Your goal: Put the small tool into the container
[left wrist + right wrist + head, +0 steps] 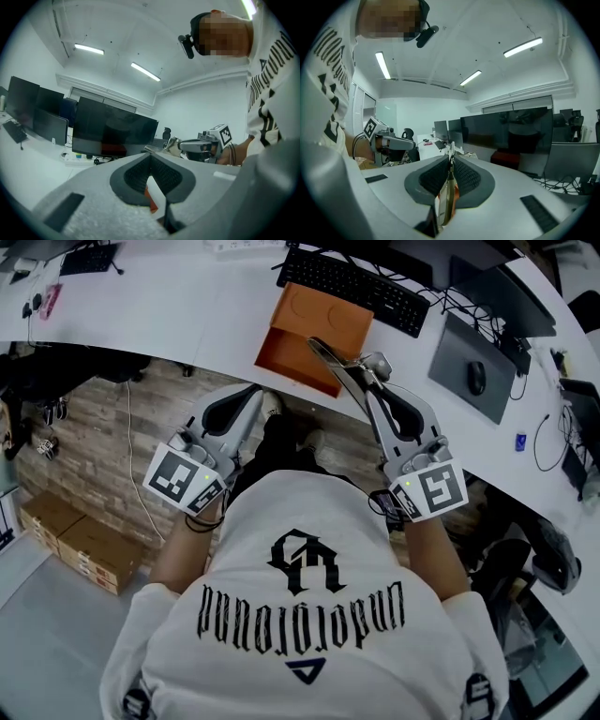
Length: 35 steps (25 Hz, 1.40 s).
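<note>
A thin metal tool [330, 360], like tweezers, is clamped in my right gripper [373, 371], which is shut on it. Its free end reaches over the near edge of the orange-brown cardboard container [314, 326] on the white desk [169, 306]. In the right gripper view the tool [449, 190] stands upright between the ribbed pads [465, 177]. My left gripper [255, 396] is shut with nothing in it, held below the desk edge to the left of the container. Its jaws meet in the left gripper view [150, 158], where the right gripper [201, 146] shows beyond them.
A black keyboard [354, 283] lies behind the container. A mouse [476, 378] sits on a dark pad at the right, with cables near it. Cardboard boxes [80, 542] rest on the floor at the left. Dark monitors [508, 133] line the desk.
</note>
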{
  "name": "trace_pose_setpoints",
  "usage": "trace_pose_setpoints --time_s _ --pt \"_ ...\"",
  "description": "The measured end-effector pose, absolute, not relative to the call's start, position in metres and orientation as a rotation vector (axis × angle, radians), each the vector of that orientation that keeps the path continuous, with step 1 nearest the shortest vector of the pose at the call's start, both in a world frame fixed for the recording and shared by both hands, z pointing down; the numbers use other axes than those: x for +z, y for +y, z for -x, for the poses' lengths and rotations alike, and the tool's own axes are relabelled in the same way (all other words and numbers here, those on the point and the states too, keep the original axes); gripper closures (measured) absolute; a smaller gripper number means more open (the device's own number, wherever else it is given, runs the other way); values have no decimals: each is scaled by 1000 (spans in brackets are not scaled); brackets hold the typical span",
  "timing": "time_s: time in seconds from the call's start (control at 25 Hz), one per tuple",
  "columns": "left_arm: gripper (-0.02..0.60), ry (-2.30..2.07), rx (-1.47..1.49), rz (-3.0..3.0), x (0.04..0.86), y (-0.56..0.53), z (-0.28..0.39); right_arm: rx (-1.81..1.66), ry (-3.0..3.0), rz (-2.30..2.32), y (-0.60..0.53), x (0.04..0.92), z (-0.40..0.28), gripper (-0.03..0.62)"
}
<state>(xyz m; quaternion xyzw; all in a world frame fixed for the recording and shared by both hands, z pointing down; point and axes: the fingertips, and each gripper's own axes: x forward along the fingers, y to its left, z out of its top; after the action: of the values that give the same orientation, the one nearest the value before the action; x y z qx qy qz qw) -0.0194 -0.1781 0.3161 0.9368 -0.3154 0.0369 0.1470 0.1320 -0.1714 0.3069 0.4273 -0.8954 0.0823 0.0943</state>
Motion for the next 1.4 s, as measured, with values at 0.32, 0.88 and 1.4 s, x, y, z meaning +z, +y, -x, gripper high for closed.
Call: trace_pose_setpoints --time_s 0.32,0.88,1.4 --pt "568 -869 140 -2666 339 -216 28 362 -2608 -1210 -209 355 -112 557" --pt "569 -798 221 -2600 393 -273 40 515 -2518 -1077 -257 454 -75 559" --pt "568 -729 287 -2520 455 -291 45 651 -2421 -977 -266 546 -53 560"
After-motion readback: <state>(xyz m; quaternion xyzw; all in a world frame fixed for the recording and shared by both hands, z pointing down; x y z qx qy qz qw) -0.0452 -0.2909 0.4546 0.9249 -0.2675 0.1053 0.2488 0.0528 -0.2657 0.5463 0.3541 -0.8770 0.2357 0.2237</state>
